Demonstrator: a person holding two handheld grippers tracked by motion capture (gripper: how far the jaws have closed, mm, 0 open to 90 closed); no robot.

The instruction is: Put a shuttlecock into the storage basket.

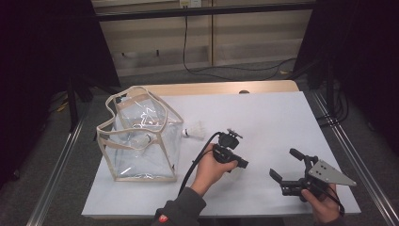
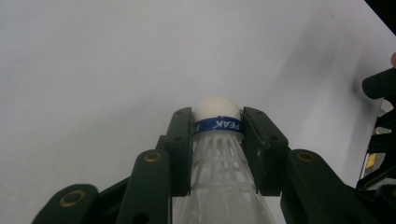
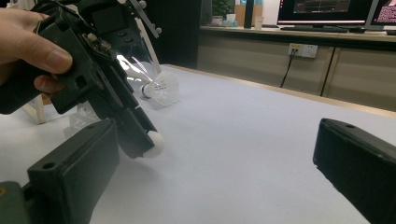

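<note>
- My left claw (image 2: pixel 217 140) is clamped on a shuttlecock (image 2: pixel 217 122): 2 black pads press the sides just behind the cork, over the blue band, cork tip poking out past the pads.
- Long axis of that shuttlecock runs straight along the claw, cork forward, white skirt back toward my hand between the jaws.
- In the high view, the left claw (image 1: pixel 237 162) sits near the middle of the white tabletop (image 1: pixel 263 117), pointing right and toward me, away from the bag.
- From the right gripper view the cork (image 3: pixel 154 143) hangs just above the sheet, nose tilted down; I can't tell if it touches.
- My right claw (image 1: pixel 287 167) is open wide and holds nothing, jaws well apart, parked at the near right of the tabletop, aimed toward the left claw.
- Key relation: the clear bag (image 1: pixel 139 136) lies left of the left claw, behind the way it points, so the claw has to swing round to the left before the cork faces the bag.
- Left hand is nearer the bag than the right; right is well apart from it.
- Bag stands upright at the left of the tabletop, beige-trimmed mouth open at the top, so I judge entry is from above, not the side.
- 1 shuttlecock (image 1: pixel 143 139) looks to be already inside the bag, seen through the clear wall.
- 1 more shuttlecock (image 1: pixel 195 132) lies on its side on the tabletop just right of the bag, between the bag and the left claw, cork toward the bag.
- Judgement: it lies near the swing path, risk of knocking it.
</note>
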